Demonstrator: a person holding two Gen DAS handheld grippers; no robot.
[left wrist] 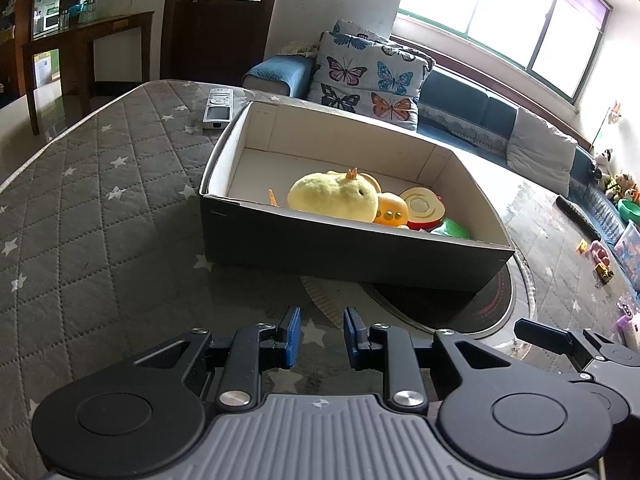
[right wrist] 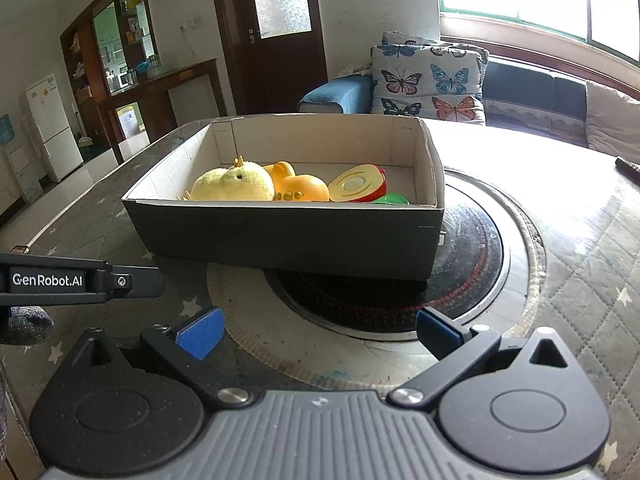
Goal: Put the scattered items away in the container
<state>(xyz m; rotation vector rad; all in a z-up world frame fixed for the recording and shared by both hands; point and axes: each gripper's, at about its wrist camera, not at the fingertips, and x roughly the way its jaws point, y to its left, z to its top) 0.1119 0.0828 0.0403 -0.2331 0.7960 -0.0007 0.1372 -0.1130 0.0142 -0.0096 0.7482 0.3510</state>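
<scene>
At the centre of both views sits the dark cardboard box [left wrist: 340, 248] [right wrist: 288, 236], white inside, holding a yellow plush chick [left wrist: 332, 196] [right wrist: 234, 184], an orange rubber duck [left wrist: 392, 210] [right wrist: 298, 186], a halved toy apple [left wrist: 424, 206] [right wrist: 358, 184] and a green piece [left wrist: 454, 228] [right wrist: 394, 199]. At lower frame, the left gripper [left wrist: 320, 338] has its jaws slightly apart and empty; the right gripper [right wrist: 316, 332] has its jaws wide apart, empty. A remote [left wrist: 217, 108] lies at upper left on the quilted cover [left wrist: 100, 200].
</scene>
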